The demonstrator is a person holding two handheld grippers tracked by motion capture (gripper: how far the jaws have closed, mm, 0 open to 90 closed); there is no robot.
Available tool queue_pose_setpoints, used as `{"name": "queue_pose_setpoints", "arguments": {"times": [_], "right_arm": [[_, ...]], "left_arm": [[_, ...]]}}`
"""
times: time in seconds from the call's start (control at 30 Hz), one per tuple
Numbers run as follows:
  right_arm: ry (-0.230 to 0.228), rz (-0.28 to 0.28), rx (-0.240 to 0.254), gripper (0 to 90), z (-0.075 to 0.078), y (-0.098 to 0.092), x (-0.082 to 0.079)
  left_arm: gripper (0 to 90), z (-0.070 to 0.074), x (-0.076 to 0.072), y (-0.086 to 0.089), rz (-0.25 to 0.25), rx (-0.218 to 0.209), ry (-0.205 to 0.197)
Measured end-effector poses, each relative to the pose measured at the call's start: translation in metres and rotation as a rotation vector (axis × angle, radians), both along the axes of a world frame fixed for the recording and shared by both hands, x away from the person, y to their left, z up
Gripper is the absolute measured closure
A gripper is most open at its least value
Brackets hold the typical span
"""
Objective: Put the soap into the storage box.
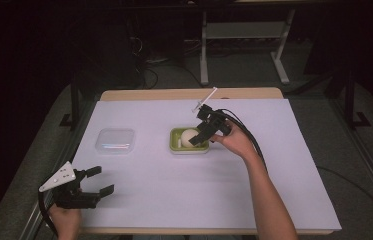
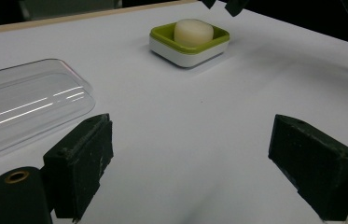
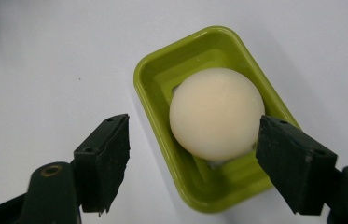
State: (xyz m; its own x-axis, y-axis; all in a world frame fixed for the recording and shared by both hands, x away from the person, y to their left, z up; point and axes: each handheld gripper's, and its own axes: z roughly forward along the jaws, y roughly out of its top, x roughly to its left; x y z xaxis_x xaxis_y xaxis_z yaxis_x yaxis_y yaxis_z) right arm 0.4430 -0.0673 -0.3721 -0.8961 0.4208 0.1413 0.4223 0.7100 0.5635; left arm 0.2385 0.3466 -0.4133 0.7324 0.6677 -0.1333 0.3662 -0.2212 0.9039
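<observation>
A round cream soap-like lump [image 1: 189, 136] [image 3: 216, 112] lies in a small green dish [image 1: 175, 142] [image 3: 155, 70] at the middle of the table. My right gripper [image 1: 200, 136] [image 3: 195, 163] hangs open just above the dish's near end, one jaw beside the lump and the other out over the white sheet. It touches nothing. My left gripper [image 1: 103, 181] [image 2: 190, 172] stands open and empty low over the sheet at the front left. In the left gripper view the dish [image 2: 162, 35] and the lump [image 2: 193, 31] show far ahead.
A clear plastic lid [image 1: 115, 140] [image 2: 22, 107] lies flat left of the dish. A white sheet [image 1: 274, 165] covers the wooden table, whose far edge [image 1: 189, 94] shows behind. Table legs and cables stand on the dark floor beyond.
</observation>
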Motion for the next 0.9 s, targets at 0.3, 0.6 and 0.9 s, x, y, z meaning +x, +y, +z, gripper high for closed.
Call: {"name": "queue_pose_setpoints", "arguments": {"times": [0.3, 0.6, 0.9], "right_arm": [[-0.020, 0.005, 0.046, 25.1, 0.007, -0.030, -0.030], [-0.012, -0.010, 0.058, 24.7, 0.004, -0.061, -0.067], [-0.029, -0.118, 0.100, 19.2, -0.030, -0.113, -0.148]], "left_arm": [[13.1, 0.000, 0.000, -0.002, -0.003, -0.001, 0.003], [13.1, 0.000, 0.000, -0.003, -0.008, 0.007, 0.001], [13.1, -0.002, 0.000, -0.005, -0.013, 0.025, -0.001]]}}
